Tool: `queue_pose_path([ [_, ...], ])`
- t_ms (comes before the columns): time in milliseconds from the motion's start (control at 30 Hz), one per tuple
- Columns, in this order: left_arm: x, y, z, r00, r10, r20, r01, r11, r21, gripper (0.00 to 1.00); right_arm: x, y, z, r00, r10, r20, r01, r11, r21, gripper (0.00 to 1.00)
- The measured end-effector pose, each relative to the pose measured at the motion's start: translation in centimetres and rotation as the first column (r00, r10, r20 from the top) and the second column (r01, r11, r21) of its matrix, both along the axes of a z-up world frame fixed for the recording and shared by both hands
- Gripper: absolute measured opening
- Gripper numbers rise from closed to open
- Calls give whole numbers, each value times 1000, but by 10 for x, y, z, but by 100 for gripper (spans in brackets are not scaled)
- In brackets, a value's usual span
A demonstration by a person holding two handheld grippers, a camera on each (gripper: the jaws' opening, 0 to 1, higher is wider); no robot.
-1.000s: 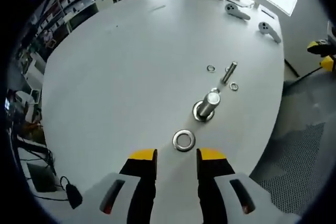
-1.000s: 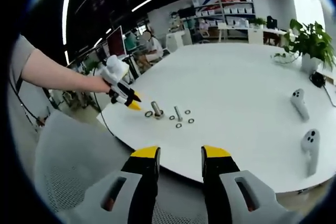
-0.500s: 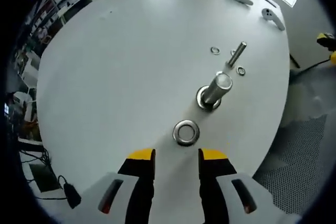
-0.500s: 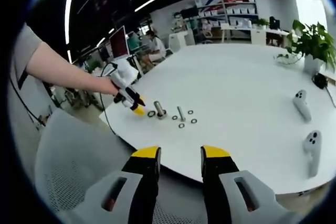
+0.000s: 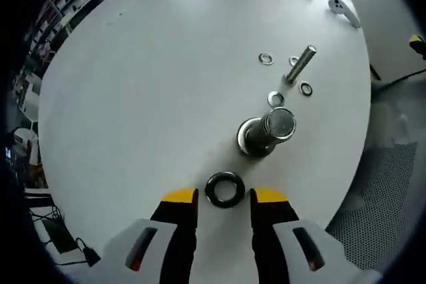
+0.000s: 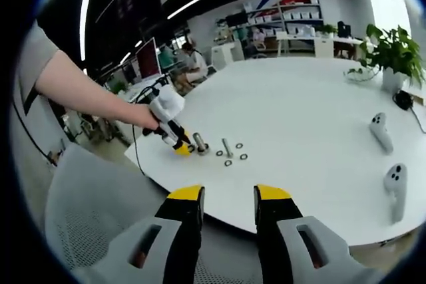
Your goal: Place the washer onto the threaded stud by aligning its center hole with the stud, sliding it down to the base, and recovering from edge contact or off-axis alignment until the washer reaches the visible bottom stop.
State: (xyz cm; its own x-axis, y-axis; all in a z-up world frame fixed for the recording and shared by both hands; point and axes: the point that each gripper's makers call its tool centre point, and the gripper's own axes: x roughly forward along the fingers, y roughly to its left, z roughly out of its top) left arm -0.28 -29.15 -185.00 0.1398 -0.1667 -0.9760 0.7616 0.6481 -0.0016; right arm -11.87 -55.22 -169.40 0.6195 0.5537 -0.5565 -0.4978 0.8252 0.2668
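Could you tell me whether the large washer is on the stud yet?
Not yet: the washer lies flat on the table, beside the stud.

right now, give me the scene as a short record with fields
surface: round white table
large washer: flat on the table, between the left gripper tips, not yet grasped
threaded stud: upright just beyond the washer, nothing on it
small washers: several loose past the stud
lying bolt: on its side among them
left gripper: open
right gripper: open, off the table edge
controllers: two white ones on the far side
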Motion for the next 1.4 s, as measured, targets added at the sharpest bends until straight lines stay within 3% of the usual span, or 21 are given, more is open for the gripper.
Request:
queue_pose_path([
  [33,-1,-1,0,1000,-28,9,28,1000,10,29,0,0,0,1000,-1,0,1,1000,1,32],
  [567,1,0,-3,1000,2,-18,-2,999,36,28,-1,1,-1,1000,9,-4,-9,1000,-4,32],
  [733,-1,-5,-1,1000,-3,-2,3,1000,13,21,-1,1,-2,1000,11,-6,-11,1000,-5,32],
  [1000,-1,-5,-1,999,1,-33,1,998,61,20,-1,1,-3,1000,12,-10,-12,1000,-13,32],
  [1167,-2,-3,1,999,38,-3,-38,999,25,20,-1,0,-2,1000,9,-8,-9,1000,-11,32],
  [1400,-4,-4,0,1000,4,11,-4,1000,15,19,0,-1,-2,1000,2,-6,-2,1000,-7,32],
])
